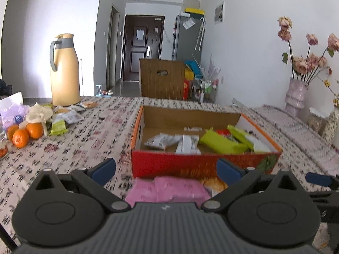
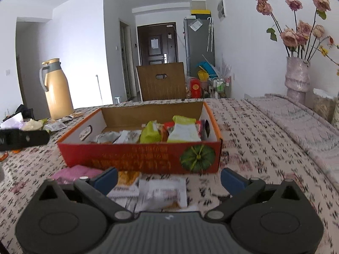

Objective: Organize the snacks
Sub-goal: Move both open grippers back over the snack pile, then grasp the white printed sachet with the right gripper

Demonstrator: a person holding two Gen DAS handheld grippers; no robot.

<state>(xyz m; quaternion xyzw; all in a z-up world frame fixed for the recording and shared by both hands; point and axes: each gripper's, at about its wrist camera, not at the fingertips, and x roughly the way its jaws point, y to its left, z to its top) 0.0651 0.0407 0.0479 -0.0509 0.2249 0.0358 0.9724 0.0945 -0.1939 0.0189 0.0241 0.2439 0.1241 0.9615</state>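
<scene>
The left gripper (image 1: 166, 169) has its jaws spread wide with nothing between the blue pads (image 1: 104, 168). Just under and ahead of it lies a pink packet (image 1: 169, 188), flat on the tablecloth (image 1: 84, 148), long axis running from 9 to 3 o'clock; a yellowish packet (image 1: 214, 183) touches its 3 o'clock end. The right gripper (image 2: 169, 180) also hangs wide open, gripping nothing. Below it lie 2 pale packets (image 2: 163, 192), blurred, so their print is hard to read; one seems to show an orange patch at its near edge.

At 12 o'clock from both grippers sits the box (image 2: 139, 158), a shallow open carton with a red front wall, orange rim and a green pumpkin picture at its right end. Its long axis runs from 9 to 3 o'clock across the right view, front wall facing the camera. Inside, white and grey packets (image 2: 118, 136) lie toward the left, green packets (image 2: 151, 135) lean upright near the middle, and a white-and-green bag (image 2: 184, 131) stands at the right.

At 10 o'clock in the left view, well apart from the box, loose snacks (image 1: 63, 118) lie beside 3 oranges (image 1: 23, 134) and a tan jug (image 1: 64, 72). A vase (image 2: 296, 80) of dried roses stands at 2 o'clock.
</scene>
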